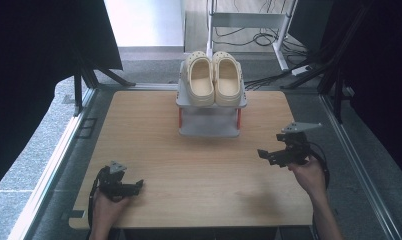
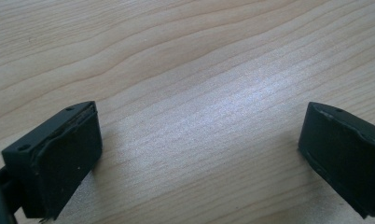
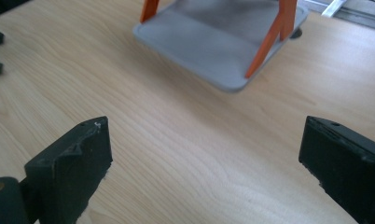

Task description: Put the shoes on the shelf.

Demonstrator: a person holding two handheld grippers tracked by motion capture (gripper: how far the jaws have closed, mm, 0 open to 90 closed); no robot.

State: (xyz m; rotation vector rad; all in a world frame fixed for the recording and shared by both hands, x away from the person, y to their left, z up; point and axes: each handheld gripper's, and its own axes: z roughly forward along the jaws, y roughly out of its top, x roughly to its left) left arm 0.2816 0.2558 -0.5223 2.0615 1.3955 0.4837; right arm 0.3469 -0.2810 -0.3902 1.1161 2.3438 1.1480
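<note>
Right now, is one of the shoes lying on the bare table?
No, both cream shoes sit side by side on the top shelf of the grey rack, not on the table.

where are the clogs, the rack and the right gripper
clogs (image 1: 214,79), high view, inner edge of the left clog
rack (image 1: 209,130), high view, lower shelf
right gripper (image 1: 269,155), high view, between its fingertips
</note>
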